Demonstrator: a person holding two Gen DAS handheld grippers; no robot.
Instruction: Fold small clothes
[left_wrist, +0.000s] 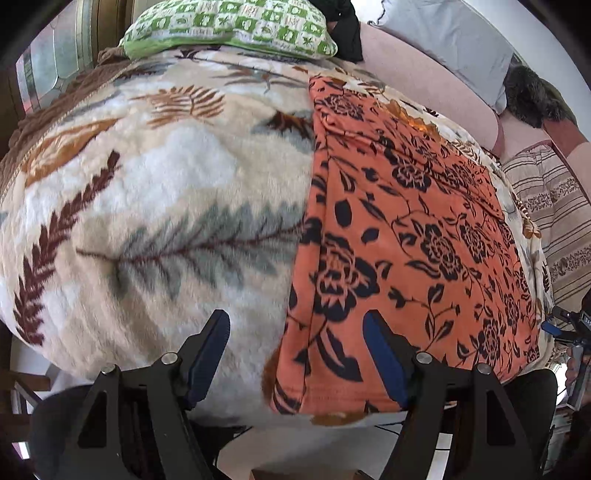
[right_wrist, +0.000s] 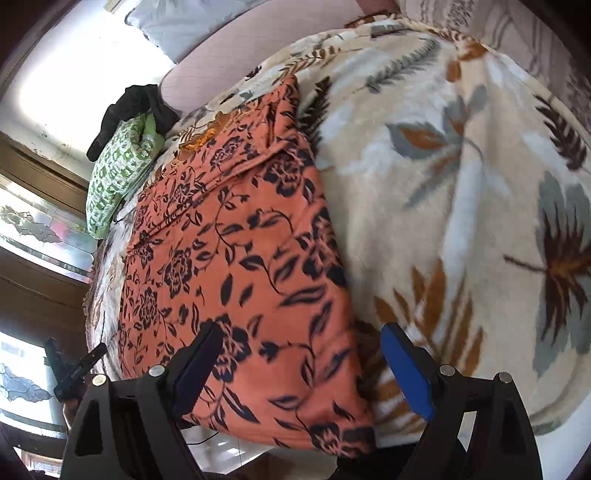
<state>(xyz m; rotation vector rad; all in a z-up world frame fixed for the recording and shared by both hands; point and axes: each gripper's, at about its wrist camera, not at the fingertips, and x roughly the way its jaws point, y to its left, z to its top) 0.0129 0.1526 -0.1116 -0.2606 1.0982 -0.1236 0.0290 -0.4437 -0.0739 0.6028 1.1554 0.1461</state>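
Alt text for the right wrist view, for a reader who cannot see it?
An orange cloth with a black flower print lies folded on a leaf-patterned blanket. The right tongs hang open above its near edge, holding nothing. A green pillow lies at the far end.

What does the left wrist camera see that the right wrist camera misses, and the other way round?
Only the left wrist view shows the dark furry item and the striped cushion at the far right. Only the right wrist view shows the patterned glass panels at the left. Both show the orange floral garment lying on the leaf-print blanket, the green patterned pillow, the black cloth, and open jaws holding nothing.
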